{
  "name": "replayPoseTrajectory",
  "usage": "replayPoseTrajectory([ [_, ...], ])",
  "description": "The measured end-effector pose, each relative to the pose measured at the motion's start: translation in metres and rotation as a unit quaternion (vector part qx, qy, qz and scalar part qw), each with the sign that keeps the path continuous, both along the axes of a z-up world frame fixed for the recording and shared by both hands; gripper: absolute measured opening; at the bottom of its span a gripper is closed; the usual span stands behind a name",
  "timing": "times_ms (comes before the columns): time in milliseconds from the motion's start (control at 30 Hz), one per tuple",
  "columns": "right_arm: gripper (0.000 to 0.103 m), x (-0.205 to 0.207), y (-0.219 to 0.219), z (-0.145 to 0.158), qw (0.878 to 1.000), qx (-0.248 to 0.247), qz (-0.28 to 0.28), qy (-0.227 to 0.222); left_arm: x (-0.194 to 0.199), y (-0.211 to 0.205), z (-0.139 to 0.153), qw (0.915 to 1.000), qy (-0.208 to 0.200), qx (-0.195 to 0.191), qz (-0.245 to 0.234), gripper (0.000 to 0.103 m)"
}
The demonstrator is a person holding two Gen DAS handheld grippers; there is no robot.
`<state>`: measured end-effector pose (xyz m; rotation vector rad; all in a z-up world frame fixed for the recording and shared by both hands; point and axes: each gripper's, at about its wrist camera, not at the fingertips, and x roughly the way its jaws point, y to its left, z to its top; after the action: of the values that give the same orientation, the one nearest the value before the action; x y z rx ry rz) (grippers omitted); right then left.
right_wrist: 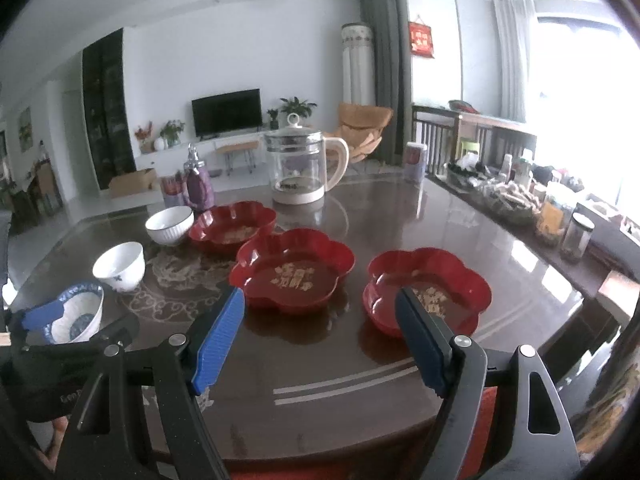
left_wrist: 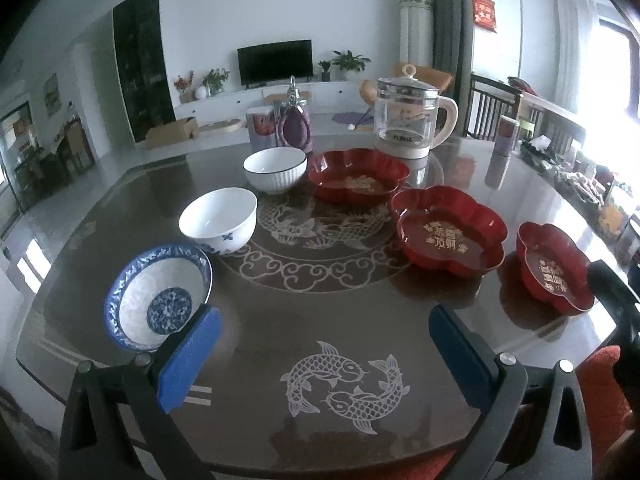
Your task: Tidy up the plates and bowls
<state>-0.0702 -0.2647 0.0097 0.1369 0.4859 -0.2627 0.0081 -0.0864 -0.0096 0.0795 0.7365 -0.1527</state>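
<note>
With both tools gaping empty over the bench (left_wrist: 256, 344), the blue-patterned bowl (left_wrist: 158, 296) is sitting just beside the left tool (left_wrist: 320, 356), at its left fingertip, while the nearest red flower-shaped plate (right_wrist: 427, 290) is lying just ahead of the right tool (right_wrist: 320, 336), at its right finger.

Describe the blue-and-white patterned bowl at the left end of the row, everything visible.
The blue-patterned bowl is shallow with a wide flared rim in a dense blue pattern, a white textured inner wall and a blue round medallion at the bottom. It looks like glazed ceramic. It stands upright and empty on the dark glossy table, nearest of the three white bowls, apart from its neighbour. The left tongs' left blue pad overlaps its rim in the left wrist view; contact cannot be told.
</note>
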Motion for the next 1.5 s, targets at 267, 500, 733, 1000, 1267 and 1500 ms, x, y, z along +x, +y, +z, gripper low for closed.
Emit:
replayPoseTrajectory([
  [267,0.081,0.005,-0.001,-0.007,1.0,0.015,0.011,0.009,0.003,-0.002,-0.002,1.0,0.007,0.002,-0.001,0.103],
  [500,0.081,0.009,0.003,-0.013,0.999,0.025,0.029,0.018,0.008,-0.001,-0.007,0.9998,0.021,0.002,0.0,0.103],
  [733,0.081,0.012,0.007,-0.014,0.999,0.025,0.038,0.022,0.011,0.002,-0.013,0.9993,0.035,-0.005,0.007,0.103],
  [1000,0.081,0.014,0.006,-0.018,0.998,0.034,0.043,0.028,0.013,0.002,-0.014,0.9993,0.038,-0.002,0.004,0.103],
  [1267,0.081,0.015,0.007,-0.021,0.997,0.043,0.048,0.033,0.013,-0.001,-0.018,0.9992,0.041,0.0,0.003,0.103],
  [1500,0.081,0.016,0.008,-0.021,0.997,0.043,0.05,0.032,0.013,-0.001,-0.018,0.9992,0.039,-0.001,0.003,0.103],
])
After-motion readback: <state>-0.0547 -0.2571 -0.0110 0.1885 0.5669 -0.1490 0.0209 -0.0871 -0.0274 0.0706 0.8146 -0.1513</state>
